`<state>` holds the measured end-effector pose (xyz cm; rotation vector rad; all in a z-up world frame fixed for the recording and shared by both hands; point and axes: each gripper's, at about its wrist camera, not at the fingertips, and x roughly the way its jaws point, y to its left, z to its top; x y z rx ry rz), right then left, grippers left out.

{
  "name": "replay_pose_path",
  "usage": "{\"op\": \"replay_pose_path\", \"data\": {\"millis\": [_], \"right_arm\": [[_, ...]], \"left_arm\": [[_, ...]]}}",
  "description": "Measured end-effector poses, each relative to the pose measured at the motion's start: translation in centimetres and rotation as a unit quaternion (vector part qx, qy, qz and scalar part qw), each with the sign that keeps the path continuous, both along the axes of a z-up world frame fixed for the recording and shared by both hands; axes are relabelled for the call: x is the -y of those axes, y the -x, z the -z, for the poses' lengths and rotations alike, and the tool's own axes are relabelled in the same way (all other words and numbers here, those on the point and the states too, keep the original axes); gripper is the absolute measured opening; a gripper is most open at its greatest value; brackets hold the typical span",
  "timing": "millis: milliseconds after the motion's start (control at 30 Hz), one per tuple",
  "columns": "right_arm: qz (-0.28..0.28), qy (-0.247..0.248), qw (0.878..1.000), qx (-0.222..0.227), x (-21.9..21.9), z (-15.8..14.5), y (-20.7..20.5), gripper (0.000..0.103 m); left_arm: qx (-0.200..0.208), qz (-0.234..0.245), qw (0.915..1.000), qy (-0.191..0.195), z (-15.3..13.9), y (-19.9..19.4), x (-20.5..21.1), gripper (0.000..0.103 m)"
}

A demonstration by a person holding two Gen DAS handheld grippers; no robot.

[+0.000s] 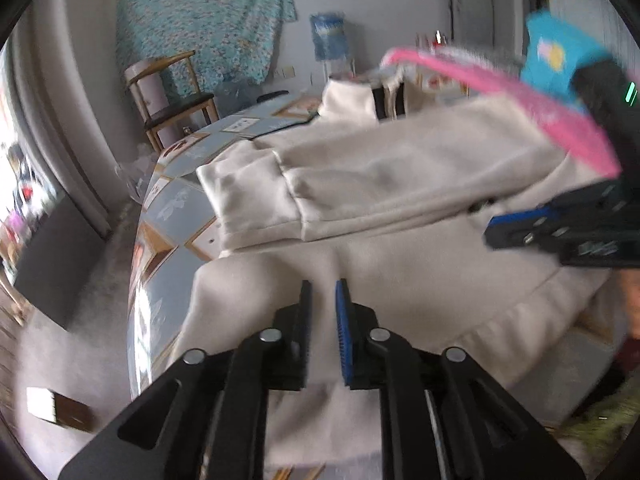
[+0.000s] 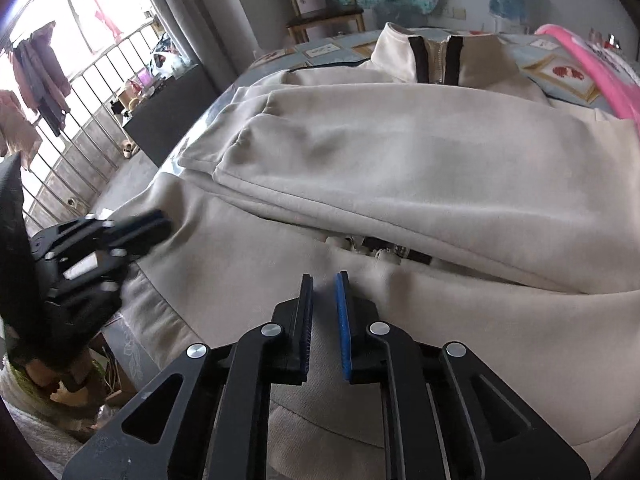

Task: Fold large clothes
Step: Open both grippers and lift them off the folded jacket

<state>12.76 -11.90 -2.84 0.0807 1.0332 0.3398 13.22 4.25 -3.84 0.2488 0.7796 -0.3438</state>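
A cream jacket [image 2: 400, 152] lies spread on the table [image 1: 180, 208], its sleeves folded across the body. The right view shows the collar and zip at the jacket's far end; the left view blurs them, but shows the table's patterned edge beside the jacket and a chair [image 1: 172, 96] beyond it. The left gripper [image 1: 323, 292] hovers over the jacket's near hem, jaws slightly parted, nothing between them. The right gripper [image 2: 324, 284] is likewise released, above the hem. A pink basket [image 2: 588, 68] past the jacket is cut off.
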Motion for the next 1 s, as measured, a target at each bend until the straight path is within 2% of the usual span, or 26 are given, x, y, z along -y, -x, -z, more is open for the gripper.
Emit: {"op": "replay_pose_path", "data": {"millis": [33, 167, 300, 367, 400, 500, 600, 733, 833, 933, 1000], "right_arm": [[0.001, -0.001, 1.000, 0.000, 0.0, 0.0, 0.0, 0.011], [0.001, -0.010, 1.000, -0.003, 0.2, 0.1, -0.2, 0.011], [-0.001, -0.008, 1.000, -0.002, 0.2, 0.0, -0.1, 0.011], [-0.001, -0.005, 1.000, 0.001, 0.1, 0.0, 0.0, 0.011], [-0.002, -0.005, 1.000, 0.001, 0.1, 0.0, 0.0, 0.011], [-0.003, -0.007, 1.000, 0.001, 0.2, 0.0, 0.1, 0.011], [-0.006, -0.004, 1.000, 0.000, 0.2, -0.1, 0.1, 0.011], [-0.006, -0.005, 1.000, 0.000, 0.1, 0.0, 0.0, 0.011], [-0.008, -0.006, 1.000, -0.001, 0.1, 0.0, 0.0, 0.011], [-0.011, -0.012, 1.000, -0.004, 0.2, 0.0, -0.1, 0.011], [-0.013, -0.024, 1.000, -0.011, 0.6, 0.1, -0.3, 0.011]], "left_arm": [[-0.011, -0.006, 0.9999, 0.009, 0.0, 0.2, -0.9, 0.013], [-0.045, -0.052, 0.9975, -0.014, 1.6, 0.1, -3.9, 0.013], [-0.047, -0.080, 0.9951, 0.034, 1.0, 0.4, -6.8, 0.013], [-0.036, -0.110, 0.9930, 0.023, 0.7, 0.5, -7.9, 0.013], [-0.035, -0.123, 0.9916, 0.019, 0.7, 0.6, -8.7, 0.017], [-0.046, -0.162, 0.9851, 0.034, 0.7, 0.7, -11.5, 0.020], [-0.038, -0.171, 0.9831, 0.054, -0.5, 1.3, -12.7, 0.020], [-0.030, -0.099, 0.9889, 0.107, -2.6, 2.0, -9.6, 0.021], [-0.063, -0.020, 0.9870, 0.146, -2.5, 1.7, -5.2, 0.021], [-0.091, 0.060, 0.9825, 0.151, -1.7, 1.7, 0.3, 0.021], [-0.091, 0.101, 0.9805, 0.141, -1.1, 1.8, 3.2, 0.021]]}}
